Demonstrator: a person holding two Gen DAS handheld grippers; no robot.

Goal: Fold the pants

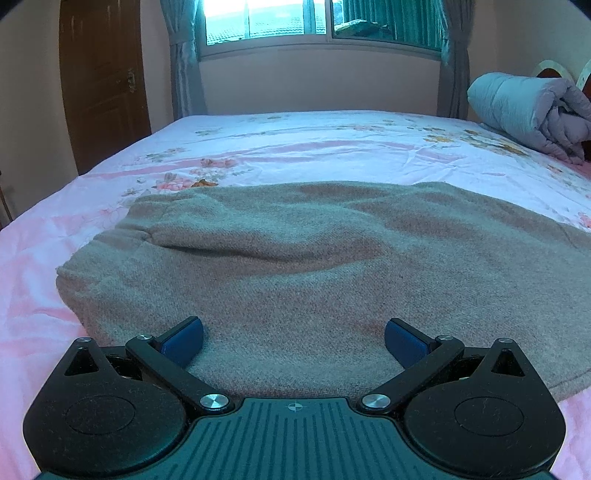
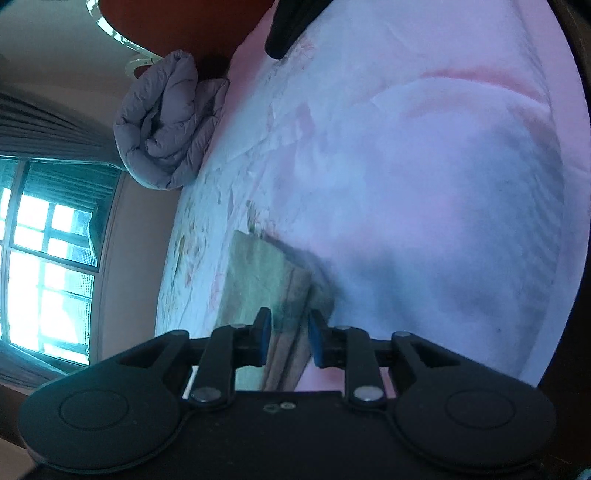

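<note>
The grey-beige knit pants lie spread flat on the floral bed sheet in the left wrist view. My left gripper is open, its blue pads wide apart just above the pants' near edge, holding nothing. In the right wrist view, which is rolled sideways, my right gripper has its blue pads closed on a layered edge of the pants, lifted off the pink-white sheet.
A rolled grey duvet lies at the head of the bed, also in the right wrist view. A window with curtains is behind the bed. A brown door stands at the left. A dark object shows at the top of the right view.
</note>
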